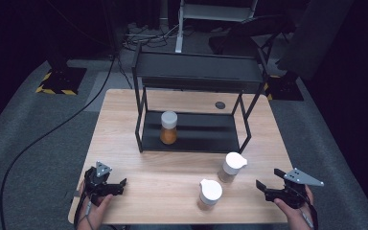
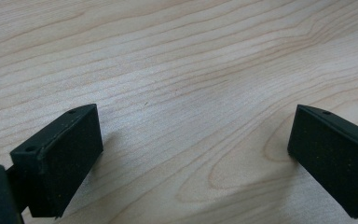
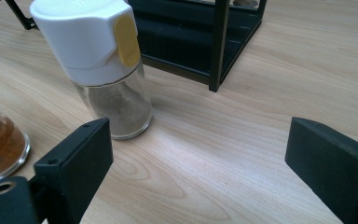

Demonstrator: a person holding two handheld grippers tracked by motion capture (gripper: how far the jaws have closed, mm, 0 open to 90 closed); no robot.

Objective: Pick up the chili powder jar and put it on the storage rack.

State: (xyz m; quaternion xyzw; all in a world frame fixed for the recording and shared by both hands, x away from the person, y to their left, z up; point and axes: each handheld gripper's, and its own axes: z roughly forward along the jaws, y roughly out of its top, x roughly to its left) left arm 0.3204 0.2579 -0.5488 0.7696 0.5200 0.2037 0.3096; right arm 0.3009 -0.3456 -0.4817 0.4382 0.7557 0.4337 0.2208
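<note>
Jars first: the nearest to your right hand-held gripper (image 1: 263, 187) is the grey-spice jar (image 1: 230, 167), clear glass with pale grey powder low inside, a white faceted cap and a yellow oval tab on the cap's side, seen in the right gripper view (image 3: 108, 70). It stands upright on the tabletop (image 1: 172, 191) just in front of the black rack (image 1: 191, 96). Beside it, nearer you, stands the brown-spice jar (image 1: 208, 194), same white cap. A third, the orange-spice jar (image 1: 168, 127), stands on the rack's lower shelf. No label or writing readable on any of them. Your right jaws are spread wide, holding nothing. Your left hand-held gripper (image 1: 117, 184) rests low over bare wood, jaws also wide apart and empty.
</note>
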